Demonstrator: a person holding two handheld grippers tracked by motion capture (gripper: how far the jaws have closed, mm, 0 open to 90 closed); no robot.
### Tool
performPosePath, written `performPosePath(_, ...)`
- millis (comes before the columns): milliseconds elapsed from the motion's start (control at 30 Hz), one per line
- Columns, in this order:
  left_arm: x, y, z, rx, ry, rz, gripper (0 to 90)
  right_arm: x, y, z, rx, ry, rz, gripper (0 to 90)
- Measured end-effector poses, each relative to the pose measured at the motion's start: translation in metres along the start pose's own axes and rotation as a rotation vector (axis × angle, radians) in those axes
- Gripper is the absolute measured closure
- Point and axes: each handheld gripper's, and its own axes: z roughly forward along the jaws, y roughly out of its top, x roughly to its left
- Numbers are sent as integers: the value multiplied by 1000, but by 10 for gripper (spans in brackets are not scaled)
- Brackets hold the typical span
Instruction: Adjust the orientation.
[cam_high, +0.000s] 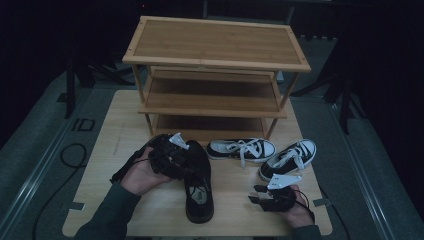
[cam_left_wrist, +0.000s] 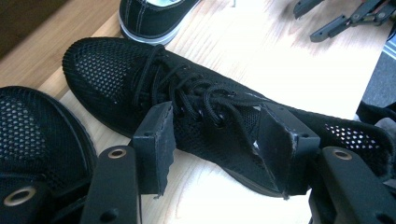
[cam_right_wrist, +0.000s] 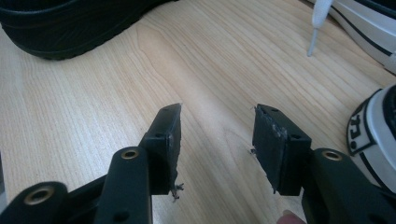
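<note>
A black mesh lace-up shoe (cam_high: 199, 195) (cam_left_wrist: 112, 74) lies on the wooden table (cam_high: 112, 130), its toe toward the rack. My left gripper (cam_high: 186, 164) (cam_left_wrist: 217, 114) hovers low at its laced middle with jaws apart. The pads (cam_left_wrist: 156, 140) straddle the upper and do not visibly press on it. A second black mesh shoe (cam_high: 154, 143) (cam_left_wrist: 32, 126) sits partly hidden under that hand. My right gripper (cam_high: 254, 194) (cam_right_wrist: 218, 112) is open over bare wood near the front right edge, with nothing between its jaws.
A three-tier bamboo shoe rack (cam_high: 215, 45) stands at the back of the table. Two black-and-white canvas sneakers (cam_high: 242, 148) (cam_high: 290, 159) lie in front of it, at the right. One sneaker's heel (cam_right_wrist: 373, 135) is just right of my right gripper.
</note>
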Motion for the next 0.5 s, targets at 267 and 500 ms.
performPosePath(267,-2,4,10,11,-15,6,469,-1,-3,-3,-11,-7,13,518)
performPosePath(500,-6,6,26,61,1,12,480,-2,-5,-3,-16,-10,15,519)
